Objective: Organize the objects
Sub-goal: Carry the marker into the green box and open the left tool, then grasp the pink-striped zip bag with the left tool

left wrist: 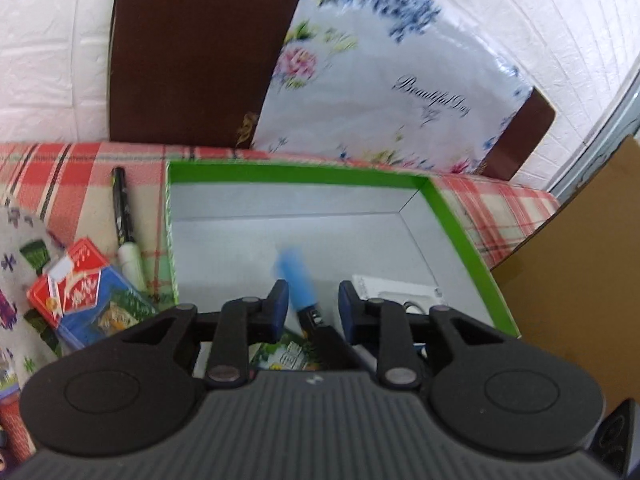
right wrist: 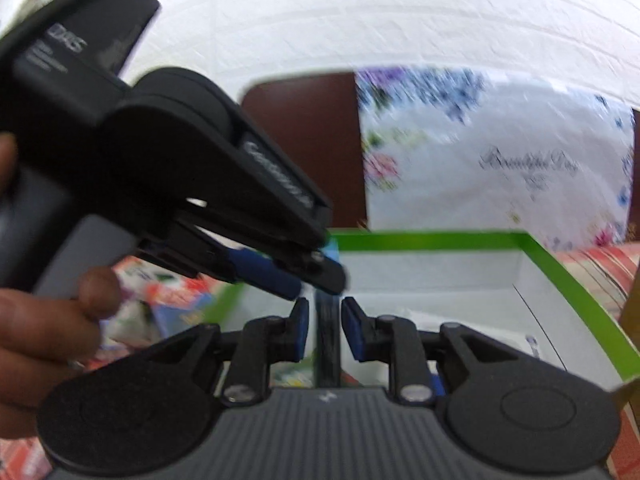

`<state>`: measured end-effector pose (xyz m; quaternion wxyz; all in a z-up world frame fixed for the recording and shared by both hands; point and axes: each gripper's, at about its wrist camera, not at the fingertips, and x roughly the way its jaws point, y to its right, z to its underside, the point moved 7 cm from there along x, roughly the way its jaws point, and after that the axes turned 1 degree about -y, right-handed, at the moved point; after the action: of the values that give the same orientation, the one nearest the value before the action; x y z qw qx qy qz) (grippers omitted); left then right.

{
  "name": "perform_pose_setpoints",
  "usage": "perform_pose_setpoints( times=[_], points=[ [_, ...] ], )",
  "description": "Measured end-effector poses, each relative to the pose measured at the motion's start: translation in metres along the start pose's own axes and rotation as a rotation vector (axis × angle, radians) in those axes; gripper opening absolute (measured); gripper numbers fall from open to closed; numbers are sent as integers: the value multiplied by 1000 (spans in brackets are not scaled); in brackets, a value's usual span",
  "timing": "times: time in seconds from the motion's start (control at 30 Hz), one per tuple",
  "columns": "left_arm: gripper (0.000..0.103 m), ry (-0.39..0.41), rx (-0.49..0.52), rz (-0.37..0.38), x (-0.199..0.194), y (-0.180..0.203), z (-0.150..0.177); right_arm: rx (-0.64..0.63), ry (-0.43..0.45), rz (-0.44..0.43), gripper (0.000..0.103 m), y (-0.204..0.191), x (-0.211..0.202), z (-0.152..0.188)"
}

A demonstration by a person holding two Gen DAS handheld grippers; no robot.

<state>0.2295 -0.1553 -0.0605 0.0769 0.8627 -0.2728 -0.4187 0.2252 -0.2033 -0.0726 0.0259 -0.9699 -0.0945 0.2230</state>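
A green-rimmed box (left wrist: 296,176) with a grey inside lies on the checked cloth; it also shows in the right wrist view (right wrist: 440,239). My left gripper (left wrist: 313,304) is open over the box's near end. A dark marker with a blue cap (left wrist: 298,280) lies blurred between its fingers, apart from both pads. In the right wrist view my right gripper (right wrist: 324,326) is open with a dark pen-like object (right wrist: 327,344) standing between its fingers; whether it touches them is unclear. The left gripper's body (right wrist: 192,184) crosses in front, held by a hand.
A black and white pen (left wrist: 124,220), a red card pack (left wrist: 76,280) and a blue booklet (left wrist: 108,316) lie left of the box. A white packet (left wrist: 396,290) and a green leaflet (left wrist: 288,354) lie inside it. A floral bag (left wrist: 384,80), brown headboard (left wrist: 192,52) and cardboard (left wrist: 580,272) stand around.
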Motion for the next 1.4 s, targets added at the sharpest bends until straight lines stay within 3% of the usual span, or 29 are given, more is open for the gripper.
perform_pose_setpoints(
  times=[0.2, 0.3, 0.43, 0.73, 1.13, 1.4],
  points=[
    [32, 24, 0, -28, -26, -15, 13, 21, 30, 5, 22, -1, -19, 8],
    [31, 53, 46, -93, -46, -21, 23, 50, 47, -1, 22, -5, -35, 11],
    [39, 89, 109, -184, -72, -25, 39, 83, 27, -26, 22, -14, -53, 17],
    [40, 102, 161, -290, -109, -36, 72, 84, -1, -75, 24, -40, -89, 24],
    [43, 115, 105, -393, -141, -80, 100, 18, -20, -125, 26, -88, -97, 25],
    [44, 128, 22, -459, -158, -135, 117, -70, -85, -194, 26, -135, -86, 39]
  ],
)
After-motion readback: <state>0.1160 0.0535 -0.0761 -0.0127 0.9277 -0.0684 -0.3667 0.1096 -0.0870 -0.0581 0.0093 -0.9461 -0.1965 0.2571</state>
